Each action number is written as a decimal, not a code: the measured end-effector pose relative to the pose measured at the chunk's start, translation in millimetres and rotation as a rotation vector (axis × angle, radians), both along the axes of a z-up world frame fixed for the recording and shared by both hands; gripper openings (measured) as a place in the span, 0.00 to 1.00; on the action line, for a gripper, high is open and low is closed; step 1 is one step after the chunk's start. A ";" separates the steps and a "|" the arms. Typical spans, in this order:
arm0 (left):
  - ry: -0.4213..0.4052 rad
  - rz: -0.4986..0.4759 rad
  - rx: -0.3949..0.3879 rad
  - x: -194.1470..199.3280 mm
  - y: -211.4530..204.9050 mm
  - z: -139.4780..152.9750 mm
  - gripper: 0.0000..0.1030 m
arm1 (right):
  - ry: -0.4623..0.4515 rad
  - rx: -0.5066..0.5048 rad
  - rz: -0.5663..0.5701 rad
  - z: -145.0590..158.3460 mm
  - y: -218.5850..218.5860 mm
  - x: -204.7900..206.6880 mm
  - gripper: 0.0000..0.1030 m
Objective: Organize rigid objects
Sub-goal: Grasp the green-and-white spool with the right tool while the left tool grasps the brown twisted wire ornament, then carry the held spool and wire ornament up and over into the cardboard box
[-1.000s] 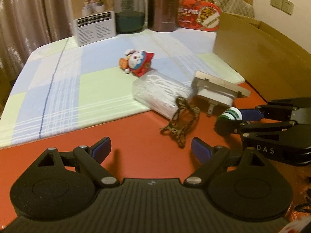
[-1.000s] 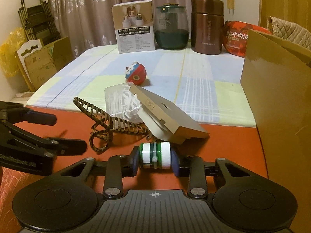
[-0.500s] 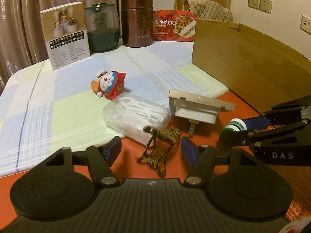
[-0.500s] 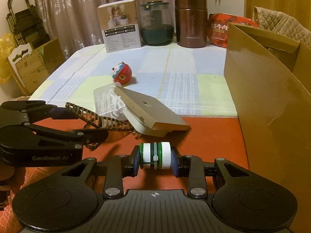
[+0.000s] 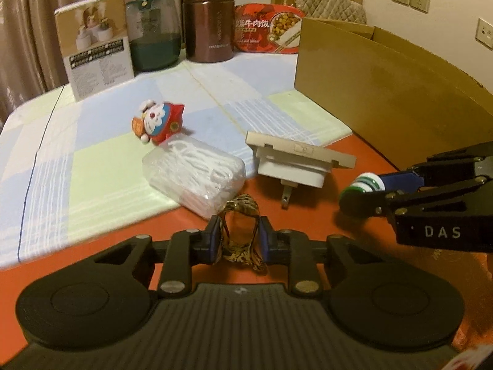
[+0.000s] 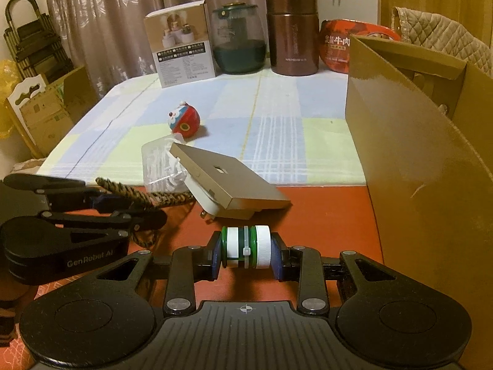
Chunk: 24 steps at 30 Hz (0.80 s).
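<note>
- The left gripper (image 5: 238,240) is seen closed on a brown patterned braided cord (image 5: 242,237), pinched between its blue pads (image 5: 215,234) just above the red tabletop (image 5: 123,240).
- At about 11 o'clock from that grip, a clear packet of white picks (image 5: 194,174) is laid half on the checked cloth (image 5: 92,154), with a red and blue toy figure (image 5: 160,121) touching its far end.
- At 1 o'clock a beige plug-in adapter (image 5: 295,163) is found, tilted on its prongs.
- The right gripper (image 6: 246,251) is clamped on a small green and white bottle (image 6: 246,251), held sideways.
- A cardboard box (image 6: 416,160) is stood at 3 o'clock.
</note>
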<state>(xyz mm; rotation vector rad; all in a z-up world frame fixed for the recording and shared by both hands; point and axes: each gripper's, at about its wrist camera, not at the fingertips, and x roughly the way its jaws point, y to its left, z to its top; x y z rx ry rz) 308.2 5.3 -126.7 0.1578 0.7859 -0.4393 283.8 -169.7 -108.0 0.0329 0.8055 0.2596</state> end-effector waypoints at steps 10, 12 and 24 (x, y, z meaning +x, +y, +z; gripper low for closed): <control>0.050 0.126 -0.027 -34.6 8.0 21.0 0.20 | -0.050 0.016 0.018 30.6 -10.7 -24.6 0.27; 0.052 0.155 -0.042 -45.7 10.3 26.2 0.20 | -0.062 0.027 0.027 37.0 -13.3 -32.8 0.28; -0.068 0.300 -0.072 -119.9 -8.3 88.2 0.20 | -0.176 0.052 0.088 87.1 -25.1 -86.7 0.27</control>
